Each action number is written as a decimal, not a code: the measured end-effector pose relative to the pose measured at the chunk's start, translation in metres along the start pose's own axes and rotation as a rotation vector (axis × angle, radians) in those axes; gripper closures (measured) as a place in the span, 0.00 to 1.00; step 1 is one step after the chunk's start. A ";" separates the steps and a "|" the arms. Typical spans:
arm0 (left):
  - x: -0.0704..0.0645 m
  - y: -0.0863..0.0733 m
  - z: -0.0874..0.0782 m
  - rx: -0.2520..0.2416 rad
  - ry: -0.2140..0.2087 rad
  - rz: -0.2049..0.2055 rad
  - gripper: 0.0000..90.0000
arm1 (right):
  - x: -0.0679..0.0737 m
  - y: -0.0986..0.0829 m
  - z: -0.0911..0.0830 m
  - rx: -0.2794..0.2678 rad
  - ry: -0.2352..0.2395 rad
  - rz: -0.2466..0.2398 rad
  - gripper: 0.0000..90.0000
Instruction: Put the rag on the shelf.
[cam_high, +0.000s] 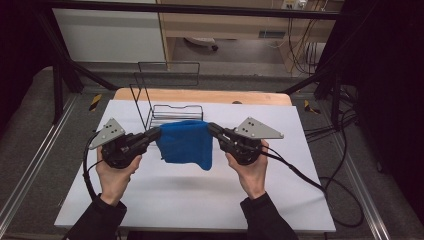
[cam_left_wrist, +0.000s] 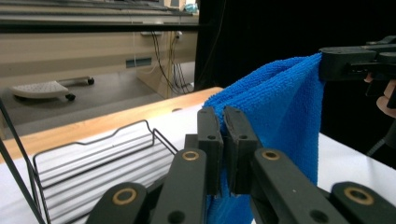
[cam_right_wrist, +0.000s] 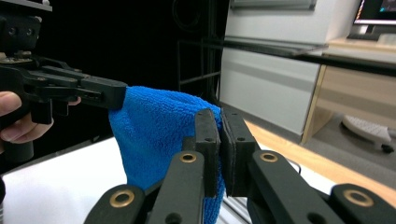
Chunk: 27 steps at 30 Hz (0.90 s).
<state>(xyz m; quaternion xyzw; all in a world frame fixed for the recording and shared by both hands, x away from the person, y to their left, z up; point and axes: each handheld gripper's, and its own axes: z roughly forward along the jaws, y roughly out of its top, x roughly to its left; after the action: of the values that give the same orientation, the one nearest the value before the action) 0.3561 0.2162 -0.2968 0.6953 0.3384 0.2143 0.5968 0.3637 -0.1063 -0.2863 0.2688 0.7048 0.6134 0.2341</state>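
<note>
The blue towel (cam_high: 186, 142) hung stretched between both grippers, left gripper (cam_high: 156, 133) and right gripper (cam_high: 212, 128) each clamped on an upper corner, just ahead of the wire rack (cam_high: 176, 111).

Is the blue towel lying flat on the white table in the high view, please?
No, the blue towel hangs in the air, pinched between the left gripper and the right gripper, above the white table.
</note>
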 end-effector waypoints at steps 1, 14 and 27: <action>0.001 0.002 0.000 -0.008 0.003 -0.002 0.96 | 0.001 0.002 0.001 -0.007 -0.004 -0.005 0.96; 0.013 0.026 -0.005 -0.070 0.033 -0.007 0.96 | 0.002 0.024 0.017 -0.064 -0.028 -0.024 0.96; 0.022 0.047 -0.008 -0.122 0.063 0.002 0.96 | -0.002 0.042 0.031 -0.088 -0.041 -0.041 0.96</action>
<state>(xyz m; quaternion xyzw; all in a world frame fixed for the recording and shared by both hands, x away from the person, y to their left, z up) 0.3753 0.2348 -0.2517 0.6509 0.3426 0.2571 0.6268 0.3901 -0.0803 -0.2492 0.2562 0.6774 0.6332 0.2729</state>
